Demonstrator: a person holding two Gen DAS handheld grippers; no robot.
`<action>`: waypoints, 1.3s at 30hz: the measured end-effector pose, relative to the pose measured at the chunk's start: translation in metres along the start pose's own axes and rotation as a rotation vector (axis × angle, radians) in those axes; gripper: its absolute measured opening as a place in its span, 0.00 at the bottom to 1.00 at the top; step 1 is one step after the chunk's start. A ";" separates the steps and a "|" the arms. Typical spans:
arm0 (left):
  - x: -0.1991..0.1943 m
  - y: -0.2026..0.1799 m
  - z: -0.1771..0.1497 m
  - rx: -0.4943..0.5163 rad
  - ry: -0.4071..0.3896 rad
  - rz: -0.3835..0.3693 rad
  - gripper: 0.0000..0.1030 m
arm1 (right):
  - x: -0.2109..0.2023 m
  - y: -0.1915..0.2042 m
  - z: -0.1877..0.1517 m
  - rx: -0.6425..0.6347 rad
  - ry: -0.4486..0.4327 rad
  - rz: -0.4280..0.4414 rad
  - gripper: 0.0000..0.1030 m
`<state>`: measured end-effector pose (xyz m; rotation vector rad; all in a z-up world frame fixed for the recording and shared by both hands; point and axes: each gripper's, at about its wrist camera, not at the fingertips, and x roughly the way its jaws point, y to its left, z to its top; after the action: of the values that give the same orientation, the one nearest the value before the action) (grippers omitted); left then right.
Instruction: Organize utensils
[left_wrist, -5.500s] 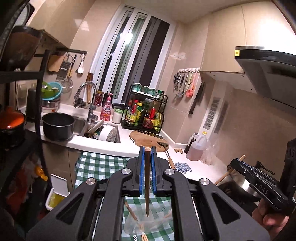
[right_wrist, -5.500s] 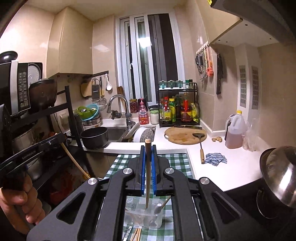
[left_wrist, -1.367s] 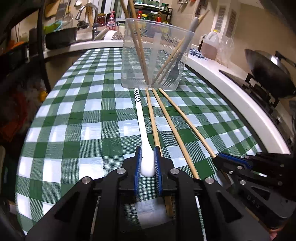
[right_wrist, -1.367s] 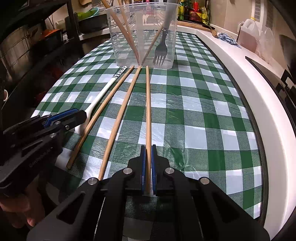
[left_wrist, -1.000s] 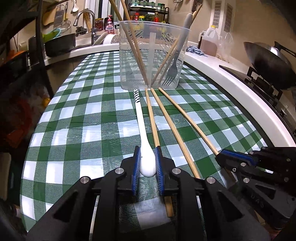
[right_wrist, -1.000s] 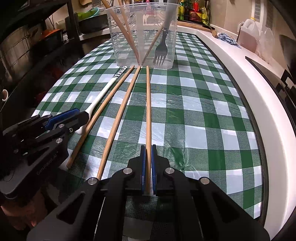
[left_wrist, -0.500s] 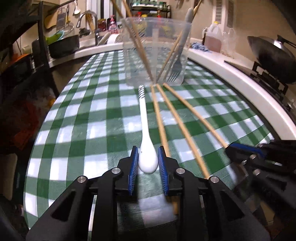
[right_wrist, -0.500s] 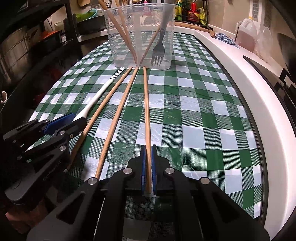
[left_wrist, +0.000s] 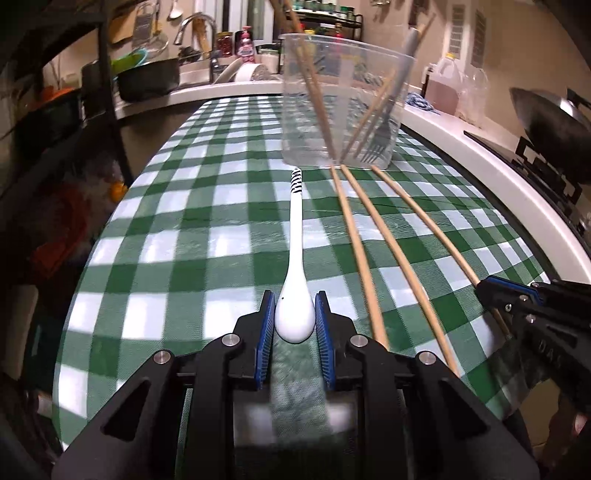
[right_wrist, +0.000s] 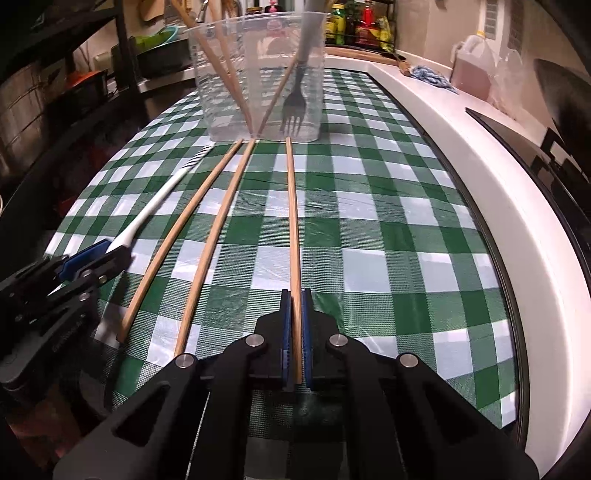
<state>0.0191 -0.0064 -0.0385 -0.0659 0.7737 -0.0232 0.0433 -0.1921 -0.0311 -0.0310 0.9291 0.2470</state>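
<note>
We are seeing our left claw (left_wrist: 294, 323) with its blue pads straddling the bowl of the white spoon (left_wrist: 295, 280); the pads are standing slightly apart from the bowl, so it is parted, not gripping; the spoon is lying flat on the green checked surface (left_wrist: 207, 236), its striped handle tip pointing at the clear plastic tub (left_wrist: 343, 99). Our right claw (right_wrist: 296, 339) is pressing its pads together on the near end of a wooden chopstick (right_wrist: 293, 221), which is running straight ahead along the surface toward the same tub.

The left wrist view is showing the spoon's bowl in full, which the right wrist view is hiding behind the left claw; there only the handle is showing. The right wrist view is showing the clamped end of the chopstick, while in the left view that end is disappearing behind the right claw (left_wrist: 495, 291). Two more chopsticks (right_wrist: 207, 236) are lying between spoon and gripped stick; a dark fork (right_wrist: 293, 107) and further sticks are standing in the tub.

Raised lettering is showing on both claw bodies; we are not able to read it with confidence.
</note>
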 end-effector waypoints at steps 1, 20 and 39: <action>-0.001 0.001 -0.001 0.002 0.000 -0.002 0.22 | 0.000 0.000 0.000 0.003 0.003 -0.001 0.06; -0.004 -0.003 -0.012 0.054 -0.069 0.032 0.22 | -0.006 0.004 -0.013 0.030 -0.041 -0.042 0.08; -0.004 -0.004 -0.009 0.050 -0.057 0.024 0.21 | -0.008 0.001 -0.011 0.061 -0.043 -0.023 0.05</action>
<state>0.0096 -0.0105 -0.0417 -0.0100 0.7165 -0.0180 0.0297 -0.1937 -0.0315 0.0199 0.8926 0.1973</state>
